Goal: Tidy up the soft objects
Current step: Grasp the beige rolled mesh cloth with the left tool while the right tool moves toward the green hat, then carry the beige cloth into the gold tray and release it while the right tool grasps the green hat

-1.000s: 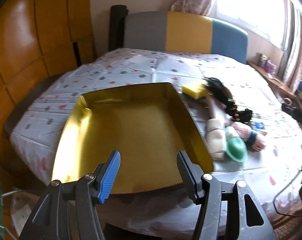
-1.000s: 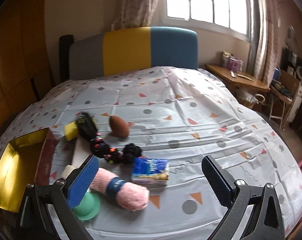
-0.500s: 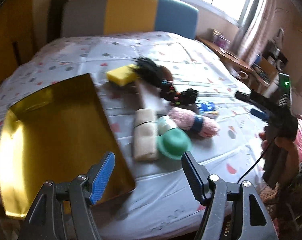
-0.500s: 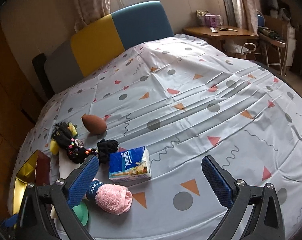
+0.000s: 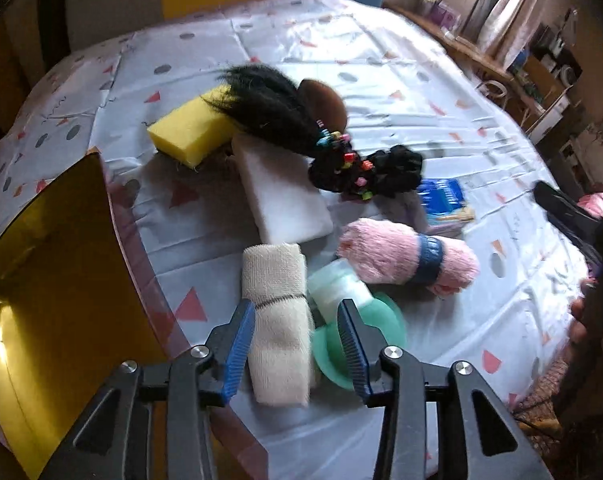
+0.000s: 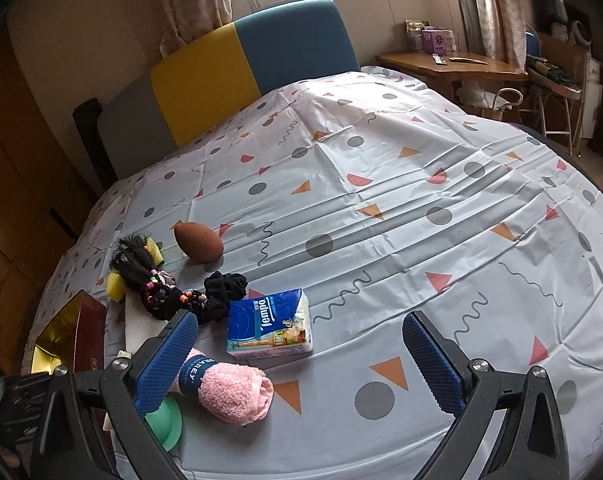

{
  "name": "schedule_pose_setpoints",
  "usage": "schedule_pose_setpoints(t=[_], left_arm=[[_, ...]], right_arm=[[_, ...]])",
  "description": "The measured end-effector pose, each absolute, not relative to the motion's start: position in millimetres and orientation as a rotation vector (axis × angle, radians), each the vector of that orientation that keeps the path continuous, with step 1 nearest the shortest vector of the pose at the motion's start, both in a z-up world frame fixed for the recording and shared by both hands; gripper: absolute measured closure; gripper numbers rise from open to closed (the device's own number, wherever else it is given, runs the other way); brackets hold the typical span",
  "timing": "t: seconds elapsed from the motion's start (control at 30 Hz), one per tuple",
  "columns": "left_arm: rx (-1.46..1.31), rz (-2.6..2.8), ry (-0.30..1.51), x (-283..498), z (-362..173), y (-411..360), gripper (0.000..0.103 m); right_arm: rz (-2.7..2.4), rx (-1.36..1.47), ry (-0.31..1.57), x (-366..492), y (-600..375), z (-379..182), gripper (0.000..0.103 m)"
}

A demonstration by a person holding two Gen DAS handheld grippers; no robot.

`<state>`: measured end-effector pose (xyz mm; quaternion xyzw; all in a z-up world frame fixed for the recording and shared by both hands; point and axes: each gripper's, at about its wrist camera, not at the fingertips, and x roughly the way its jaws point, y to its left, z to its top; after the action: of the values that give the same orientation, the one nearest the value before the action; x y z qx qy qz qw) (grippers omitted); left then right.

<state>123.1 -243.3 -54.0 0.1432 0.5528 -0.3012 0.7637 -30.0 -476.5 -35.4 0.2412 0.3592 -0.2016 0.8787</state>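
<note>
Only the left view shows the open left tongs (image 5: 297,338) straddling the cream cloth roll (image 5: 277,320); the open right tongs (image 6: 301,356) hover above the patterned bed (image 6: 381,200).

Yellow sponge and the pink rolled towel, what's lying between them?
In the left wrist view, a white foam block lies between the yellow sponge and the pink rolled towel.

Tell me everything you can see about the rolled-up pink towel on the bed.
The pink towel is fluffy terry rolled into a short, thick cylinder, held by a dark blue paper band with white lettering. It lies on its side on the patterned sheet, loose, gripped by neither tool. Its left end overlaps the pale green item; the tissue pack sits just behind it.
</note>
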Motion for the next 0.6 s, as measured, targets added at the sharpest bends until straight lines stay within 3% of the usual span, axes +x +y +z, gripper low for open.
schedule_pose_setpoints(t=[0.33,0.4,0.6], left_arm=[[0.458,-0.598,1.232,137,-87,-263,0.064],[0.478,-0.597,1.212,135,-89,-265,0.071],[0.394,-0.607,1.143,123,-78,-253,0.075]], right_arm=[[-0.414,0.517,0.749,-29,-477,-36,0.0],[-0.417,0.509,0.75,-29,-476,-36,0.0],[-0.415,0.494,0.759,-27,-475,-37,0.0]])
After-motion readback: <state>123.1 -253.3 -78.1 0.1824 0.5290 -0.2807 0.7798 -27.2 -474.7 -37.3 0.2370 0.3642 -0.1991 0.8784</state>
